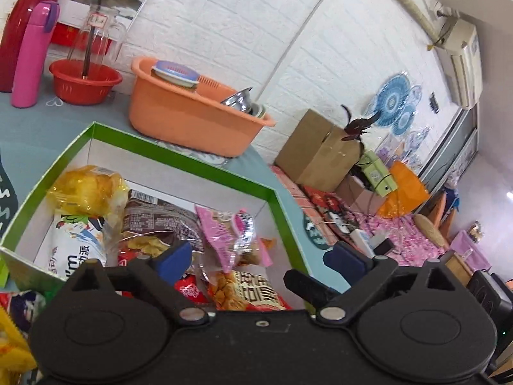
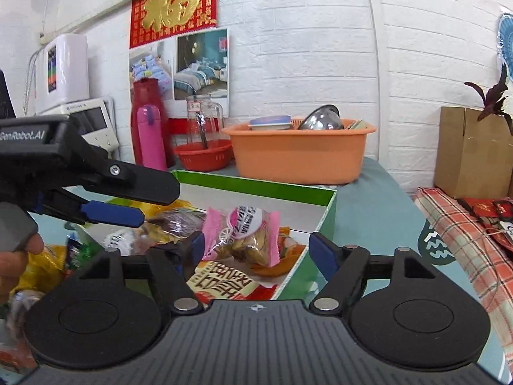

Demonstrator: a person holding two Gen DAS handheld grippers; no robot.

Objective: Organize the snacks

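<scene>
While both grippers hover over the green box (image 1: 179,157), their jaws stand spread and hold nothing. Ahead of the left gripper (image 1: 258,256), between its fingers, lies the pink packet (image 1: 224,234) among other snacks in the box; beyond its left finger sit a yellow bag (image 1: 86,189) and a brown bag (image 1: 157,221). Only the right wrist view shows the left gripper from the side, up left of the right gripper (image 2: 256,247), whose jaws frame the same pink packet (image 2: 250,234). Past the box stands an orange tub (image 2: 298,154).
</scene>
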